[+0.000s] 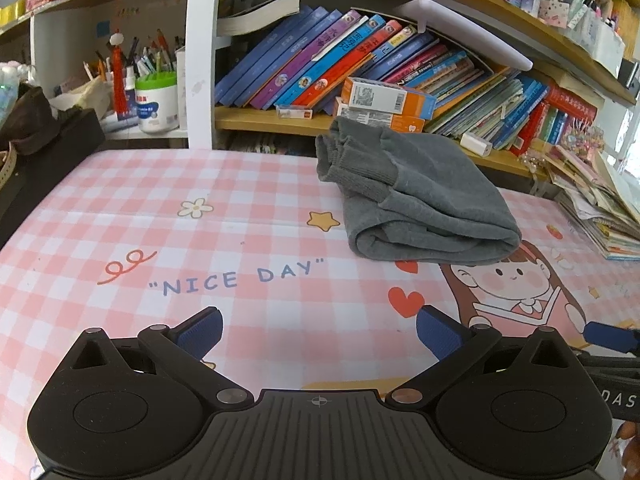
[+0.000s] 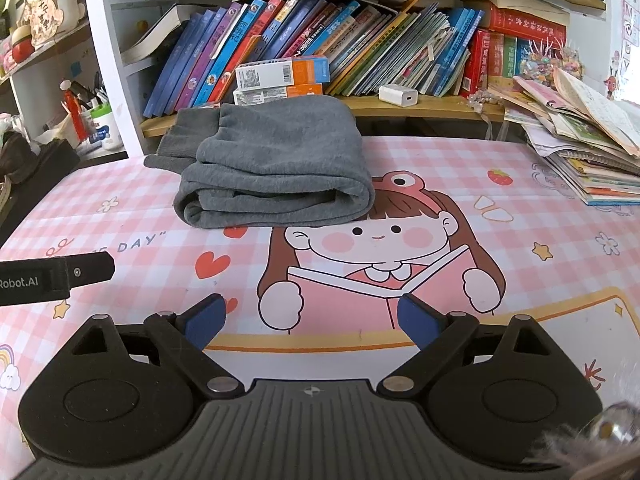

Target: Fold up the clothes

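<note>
A grey garment (image 1: 416, 196) lies folded in a thick bundle on the pink checked tablecloth (image 1: 160, 208), near the back edge by the bookshelf; its ribbed cuffs point to the back left. It also shows in the right wrist view (image 2: 276, 164). My left gripper (image 1: 319, 334) is open and empty, low over the cloth, well short of the garment. My right gripper (image 2: 311, 322) is open and empty, over the cartoon girl print, in front of the garment. A finger of the left gripper (image 2: 72, 274) shows at the left of the right wrist view.
A bookshelf (image 2: 360, 40) full of leaning books stands right behind the table, with small boxes (image 2: 280, 76) and a white charger (image 2: 398, 94) on its ledge. A pile of booklets (image 2: 588, 152) sits at the back right. A black case (image 1: 48, 160) stands at the left edge.
</note>
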Demonstrator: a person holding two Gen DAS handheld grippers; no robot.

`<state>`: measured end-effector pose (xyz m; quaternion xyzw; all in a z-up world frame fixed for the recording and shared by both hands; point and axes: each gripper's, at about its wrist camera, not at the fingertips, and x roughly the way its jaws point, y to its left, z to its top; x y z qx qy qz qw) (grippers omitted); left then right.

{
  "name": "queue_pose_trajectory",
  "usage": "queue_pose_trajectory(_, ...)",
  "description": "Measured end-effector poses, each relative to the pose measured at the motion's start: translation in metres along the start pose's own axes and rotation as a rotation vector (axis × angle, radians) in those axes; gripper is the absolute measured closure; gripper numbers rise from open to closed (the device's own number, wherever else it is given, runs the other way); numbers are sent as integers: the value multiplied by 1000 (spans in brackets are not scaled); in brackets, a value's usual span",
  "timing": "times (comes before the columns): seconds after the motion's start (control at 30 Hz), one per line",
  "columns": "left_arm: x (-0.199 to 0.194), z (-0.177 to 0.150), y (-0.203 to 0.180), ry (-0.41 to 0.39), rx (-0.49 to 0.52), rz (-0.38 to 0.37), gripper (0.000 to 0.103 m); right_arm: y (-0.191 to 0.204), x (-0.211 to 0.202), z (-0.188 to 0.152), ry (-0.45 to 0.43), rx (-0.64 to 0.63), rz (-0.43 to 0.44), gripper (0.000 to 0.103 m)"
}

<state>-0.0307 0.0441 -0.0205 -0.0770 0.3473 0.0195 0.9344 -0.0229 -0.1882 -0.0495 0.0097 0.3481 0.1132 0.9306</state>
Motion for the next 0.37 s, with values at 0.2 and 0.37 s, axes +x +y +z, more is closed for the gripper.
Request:
queue_pose_trajectory(0.2,1,-1,-2,6,20,-1,0,0,1,0,3,-2,2,10)
queue_pose_trajectory(0.37,1,-1,-2,4,21,-1,0,1,2,-2,8,-6,3,10)
